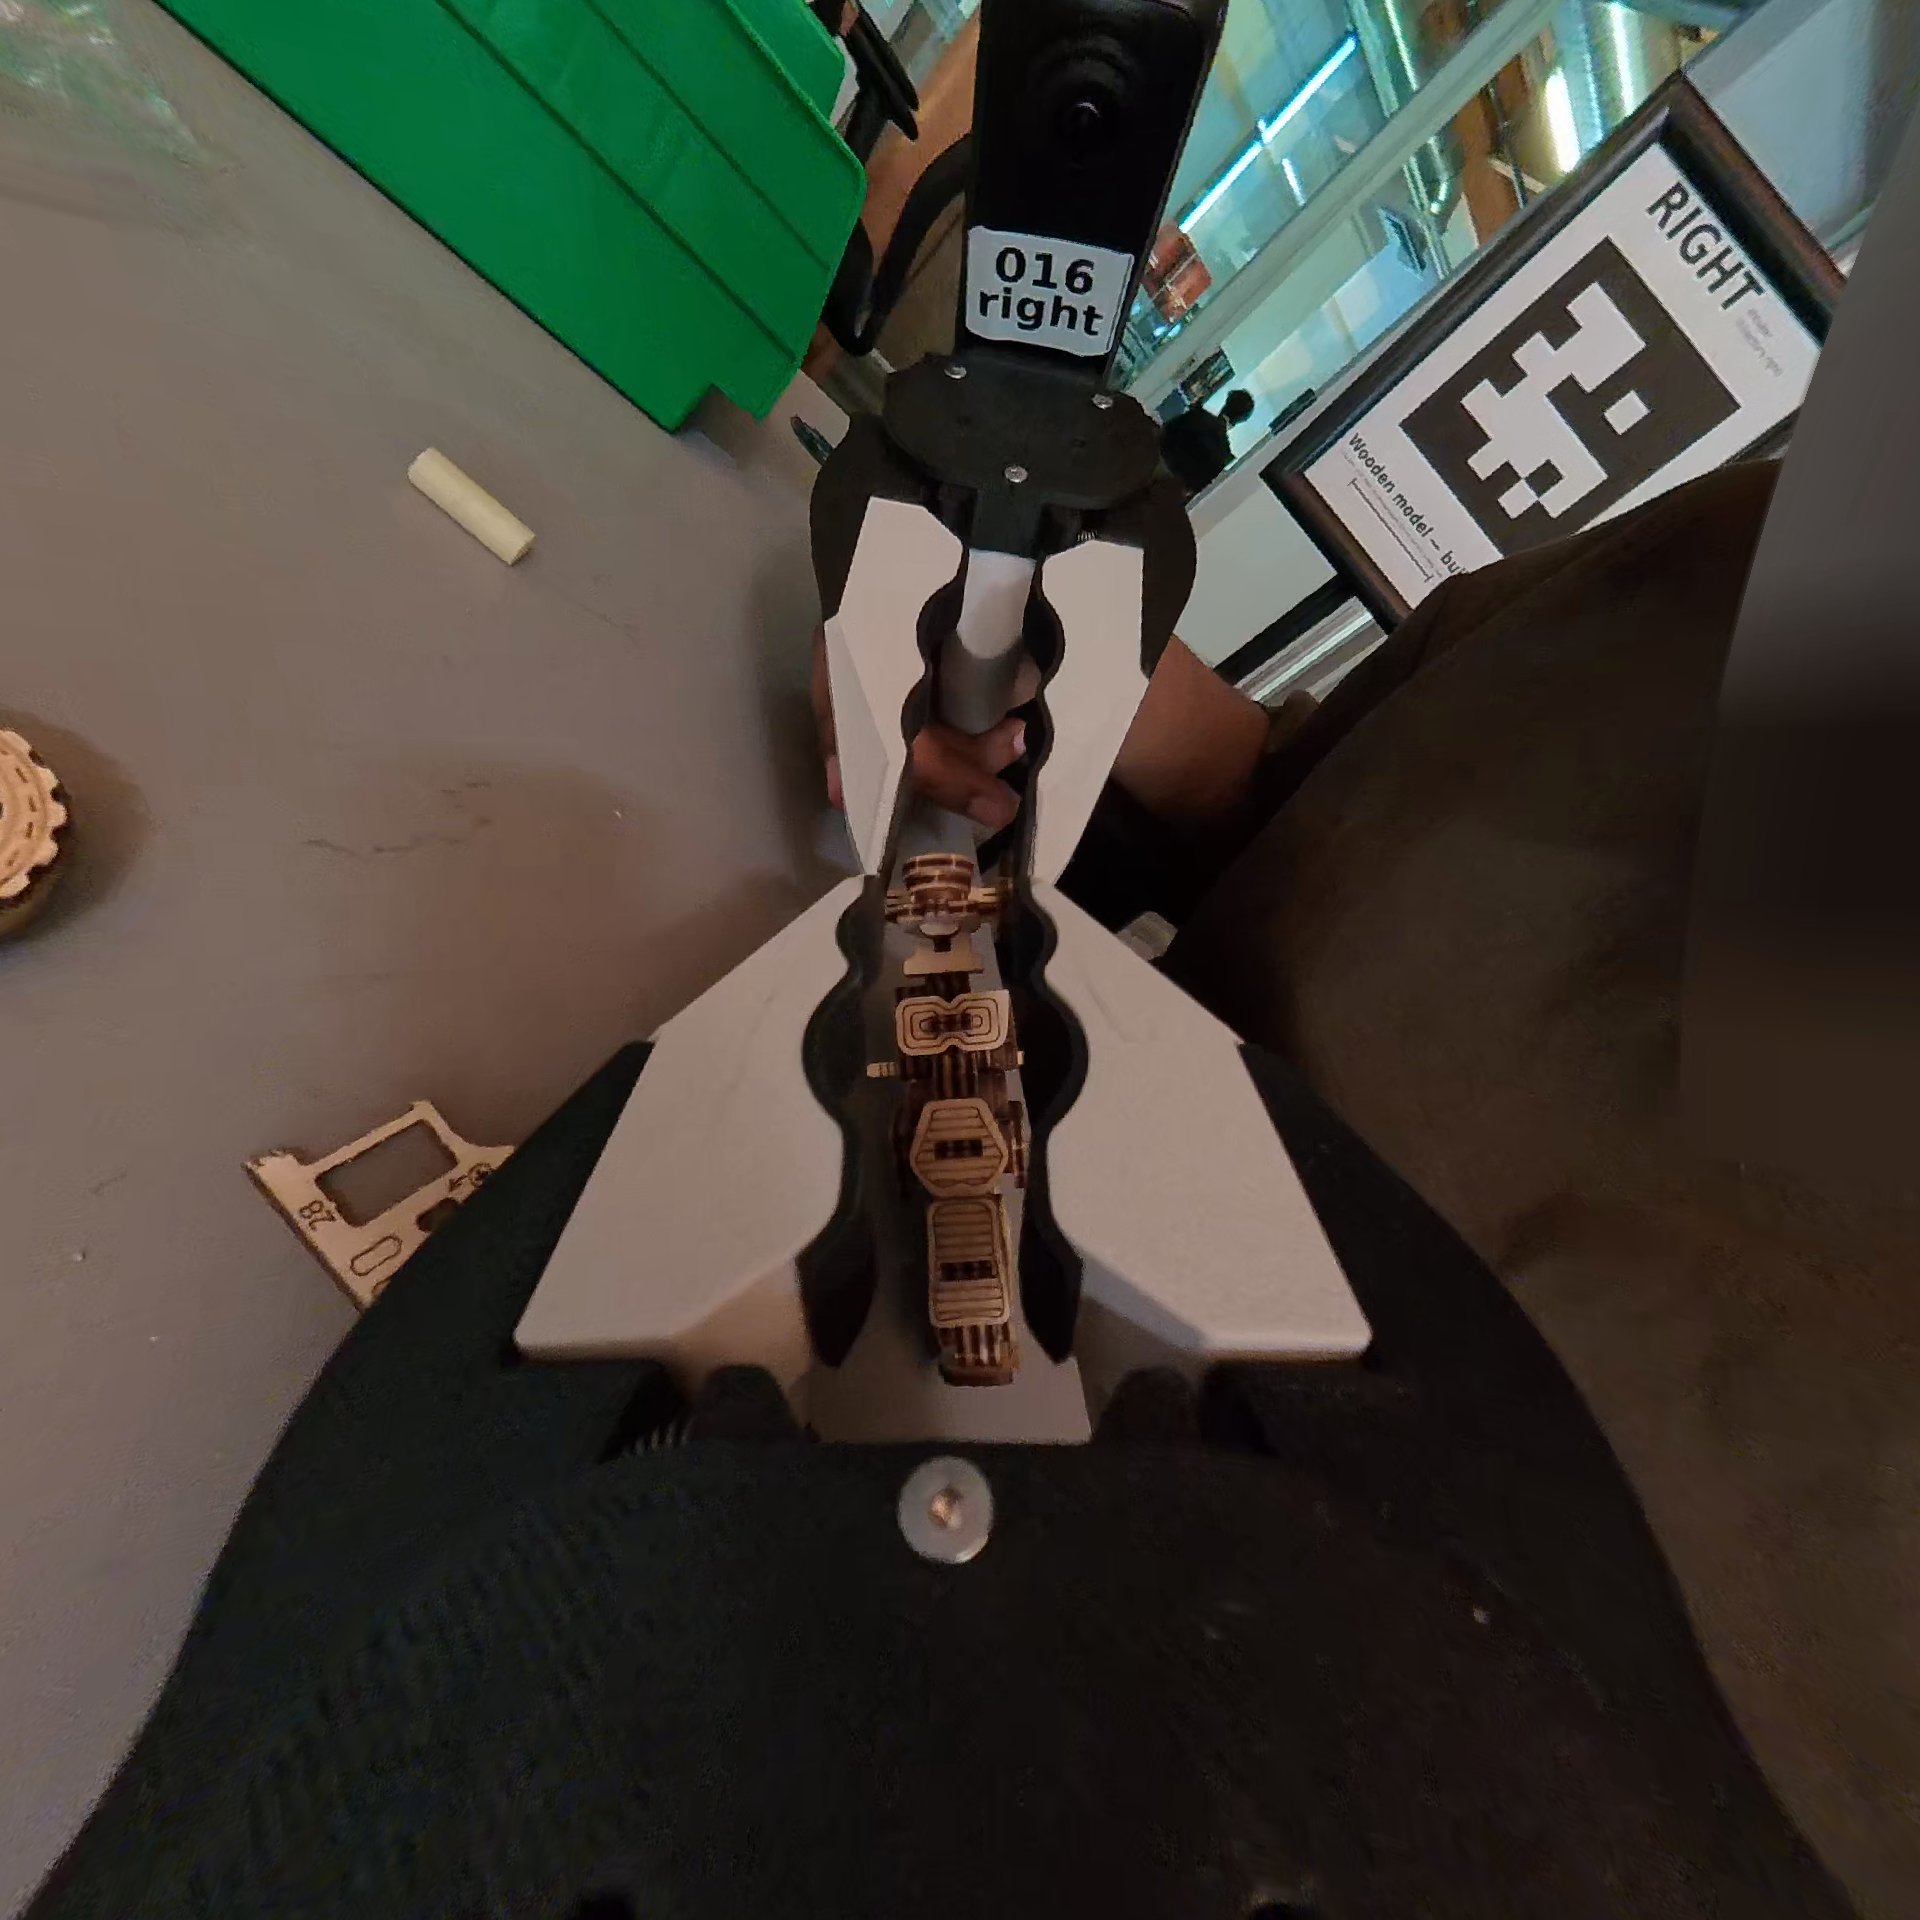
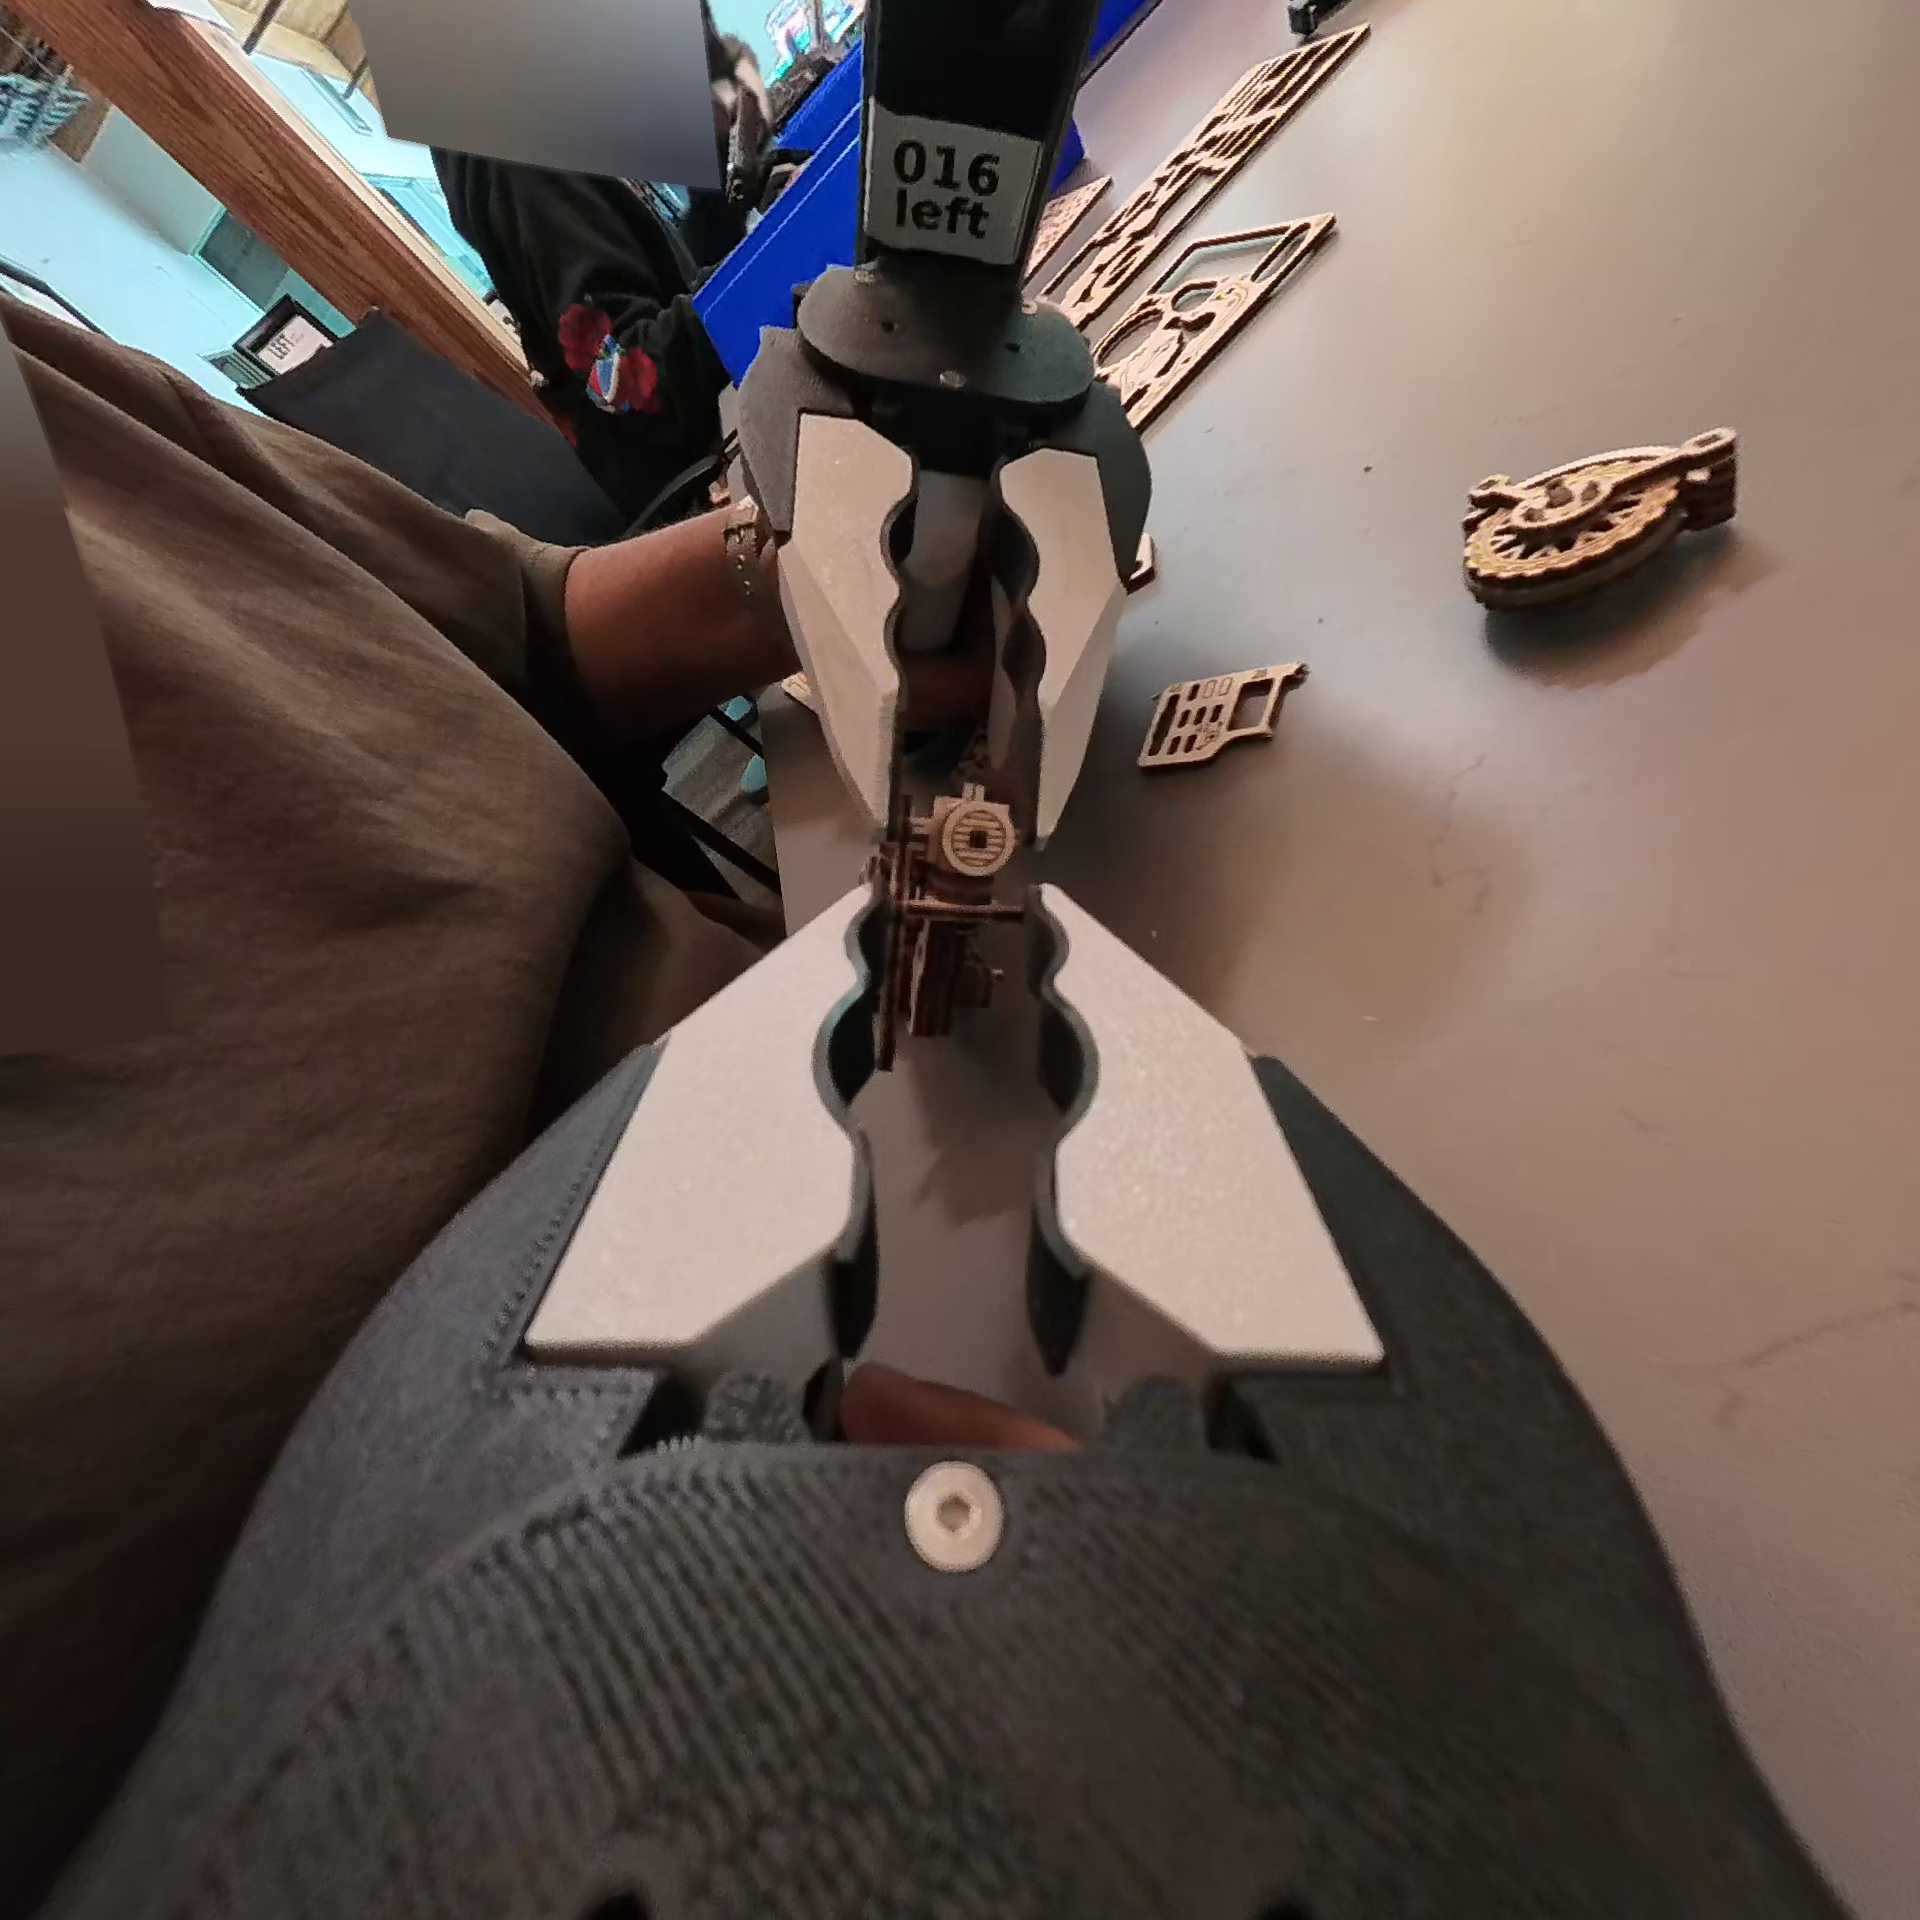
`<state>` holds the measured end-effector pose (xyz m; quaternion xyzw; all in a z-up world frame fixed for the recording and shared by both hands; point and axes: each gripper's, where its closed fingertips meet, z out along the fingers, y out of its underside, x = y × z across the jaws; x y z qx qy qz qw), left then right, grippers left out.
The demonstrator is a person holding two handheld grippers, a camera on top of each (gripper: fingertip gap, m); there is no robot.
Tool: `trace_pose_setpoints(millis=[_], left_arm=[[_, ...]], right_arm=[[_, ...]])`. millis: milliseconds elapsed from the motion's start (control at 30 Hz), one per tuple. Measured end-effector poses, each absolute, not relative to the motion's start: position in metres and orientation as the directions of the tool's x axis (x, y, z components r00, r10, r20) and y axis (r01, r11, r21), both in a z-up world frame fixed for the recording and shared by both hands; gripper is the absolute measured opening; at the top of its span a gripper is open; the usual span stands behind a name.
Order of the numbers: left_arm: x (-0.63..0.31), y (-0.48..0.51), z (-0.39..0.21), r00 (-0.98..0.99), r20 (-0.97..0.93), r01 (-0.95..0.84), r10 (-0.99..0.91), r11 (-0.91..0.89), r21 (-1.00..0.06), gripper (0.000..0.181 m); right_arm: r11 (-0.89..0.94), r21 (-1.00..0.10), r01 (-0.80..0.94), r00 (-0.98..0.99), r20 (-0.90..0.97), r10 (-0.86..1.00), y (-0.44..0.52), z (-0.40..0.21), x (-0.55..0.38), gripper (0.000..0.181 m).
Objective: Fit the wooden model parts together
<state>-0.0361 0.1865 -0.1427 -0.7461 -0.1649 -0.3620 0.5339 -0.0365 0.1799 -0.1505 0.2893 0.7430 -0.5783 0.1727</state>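
Observation:
A small wooden model point(image 1: 961, 1143), built of layered laser-cut parts, is held in the air between the two grippers, which meet tip to tip. My left gripper point(image 1: 956, 894) is closed around it, and the model runs lengthwise between its white fingers. My right gripper point(image 1: 951, 847) comes in from the far side and closes on the model's far end. In the right wrist view the model point(image 2: 935, 925) sits at the tips of my right gripper point(image 2: 951, 899), against its left pad. The left gripper point(image 2: 961, 826) clamps a round part of the model from the opposite side.
The grey table point(image 2: 1558, 1039) holds a wooden wheel assembly point(image 2: 1600, 520), a small flat cut part point(image 2: 1221, 712) and cut-out wooden sheets point(image 2: 1195, 239). In the left wrist view there are green bins point(image 1: 582, 187), a white cylinder point(image 1: 473, 506), a wooden gear point(image 1: 26, 821), a flat part point(image 1: 384, 1184) and a marker sign point(image 1: 1558, 395). Left and right tips are no more than a few centimetres apart. The wooden gear point(image 1: 26, 821) is about 11 cm from both grippers' fingertips. My right wrist view point(image 2: 1498, 582) looks at it from another angle.

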Motion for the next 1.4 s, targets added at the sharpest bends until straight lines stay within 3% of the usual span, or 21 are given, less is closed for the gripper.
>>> trace_pose_setpoints(millis=[500, 1400], left_arm=[[-0.048, 0.182, -0.138, 0.627, 0.765, 0.698, -0.145, -0.331, -0.635, 0.019], [-0.036, 0.183, -0.136, 0.630, 0.756, 0.671, -0.177, -0.367, -0.644, 0.024]], right_arm=[[0.141, -0.754, 0.642, -0.761, -0.601, 0.245, 0.184, -0.150, -0.041, 0.037], [0.172, -0.747, 0.642, -0.764, -0.605, 0.223, 0.177, -0.152, -0.034, 0.024]])
